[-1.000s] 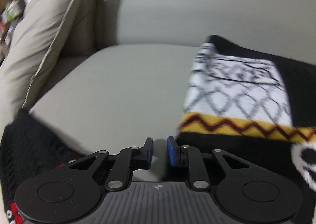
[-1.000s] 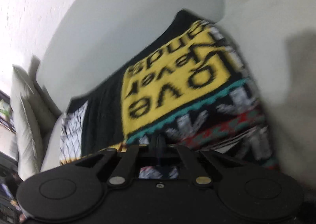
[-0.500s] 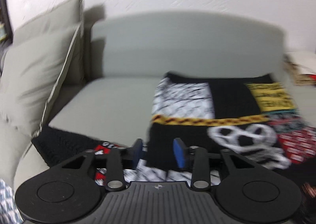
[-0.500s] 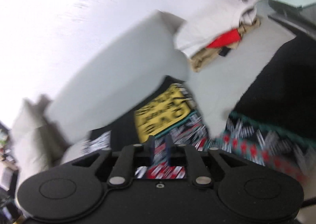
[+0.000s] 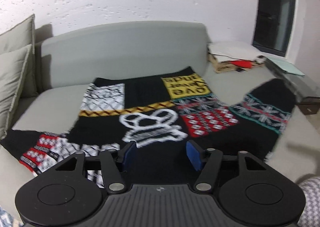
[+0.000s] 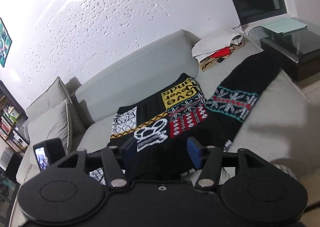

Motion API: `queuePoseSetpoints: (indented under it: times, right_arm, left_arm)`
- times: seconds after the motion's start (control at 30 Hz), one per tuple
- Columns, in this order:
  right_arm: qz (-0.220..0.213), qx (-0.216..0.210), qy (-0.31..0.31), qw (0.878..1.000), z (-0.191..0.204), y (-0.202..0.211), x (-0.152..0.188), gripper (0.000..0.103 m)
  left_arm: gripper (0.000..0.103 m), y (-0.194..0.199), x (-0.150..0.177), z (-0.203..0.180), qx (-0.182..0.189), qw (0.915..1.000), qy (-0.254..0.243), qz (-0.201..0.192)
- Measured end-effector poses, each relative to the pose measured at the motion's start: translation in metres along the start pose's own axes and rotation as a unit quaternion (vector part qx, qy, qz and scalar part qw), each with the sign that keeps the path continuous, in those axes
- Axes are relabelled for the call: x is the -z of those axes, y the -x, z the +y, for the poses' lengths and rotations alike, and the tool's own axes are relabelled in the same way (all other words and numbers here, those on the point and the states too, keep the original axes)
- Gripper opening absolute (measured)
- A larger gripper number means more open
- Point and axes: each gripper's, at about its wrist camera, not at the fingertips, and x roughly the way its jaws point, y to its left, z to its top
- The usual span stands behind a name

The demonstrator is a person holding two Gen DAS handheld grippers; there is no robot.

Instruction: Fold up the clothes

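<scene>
Both tools stand with their blue pads wide apart, gripping nothing. From the left wrist we see our left tool (image 5: 161, 154) held low over the near edge of the sweater (image 5: 152, 125), which lies spread flat on the grey sofa (image 5: 124, 47). Its body is toward the backrest, with a yellow lettered patch at the far right, a white bear motif in the middle, one sleeve stretched out to the left and the other to the right. Two cushions (image 5: 14, 63) lean at the sofa's left end, and a pile of folded clothes (image 5: 232, 57) sits at the far right, well apart from the sweater.

From the right wrist we see our right tool (image 6: 160, 151) also open, above the sweater's (image 6: 156, 119) near edge. The right sleeve runs up toward a dark side table (image 6: 294, 51) beside the sofa (image 6: 140, 71). The folded clothes (image 6: 218, 47) rest near the backrest's end. A bookshelf (image 6: 10, 125) stands at the far left, past the cushions (image 6: 52, 123).
</scene>
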Motion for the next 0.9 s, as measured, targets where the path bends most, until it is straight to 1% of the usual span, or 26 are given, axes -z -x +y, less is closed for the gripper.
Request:
queuePoseSetpoints:
  times: [0.07, 0.13, 0.17, 0.2, 0.37, 0.47, 0.67, 0.8, 0.9]
  right_arm:
    - [-0.001, -0.002, 0.007, 1.0, 0.002, 0.006, 0.003, 0.056]
    - [-0.003, -0.012, 0.005, 1.0, 0.004, 0.011, 0.002, 0.06]
    - [-0.003, -0.016, 0.002, 1.0, 0.004, 0.014, 0.003, 0.068]
    - [-0.004, -0.018, 0.0, 1.0, 0.005, 0.018, 0.005, 0.072]
    - [-0.006, -0.016, 0.009, 1.0, 0.006, 0.024, 0.013, 0.073]
    - [0.0, -0.015, 0.007, 1.0, 0.006, 0.021, 0.017, 0.073]
    - [0.016, -0.009, 0.003, 1.0, 0.004, 0.015, 0.026, 0.077]
    - [0.017, -0.004, -0.01, 1.0, -0.001, 0.017, 0.029, 0.077]
    - [0.017, -0.002, -0.016, 1.0, -0.002, 0.018, 0.03, 0.078]
  left_arm:
    - [0.062, 0.004, 0.006, -0.008, 0.006, 1.0, -0.004, 0.006]
    - [0.062, 0.005, 0.009, -0.011, 0.004, 0.9999, -0.006, 0.013]
    - [0.062, 0.005, 0.009, -0.012, 0.003, 0.9999, -0.005, 0.016]
    - [0.062, 0.005, 0.009, -0.013, 0.001, 0.9998, -0.003, 0.019]
    - [0.064, 0.01, 0.011, -0.013, 0.002, 0.9997, 0.0, 0.023]
    - [0.068, 0.011, 0.014, -0.014, 0.003, 0.9996, -0.005, 0.027]
    - [0.069, 0.004, 0.019, -0.015, -0.002, 0.999, -0.004, 0.043]
    - [0.073, 0.001, 0.02, -0.02, 0.007, 0.9985, -0.005, 0.053]
    - [0.074, 0.001, 0.021, -0.023, 0.012, 0.9985, -0.007, 0.052]
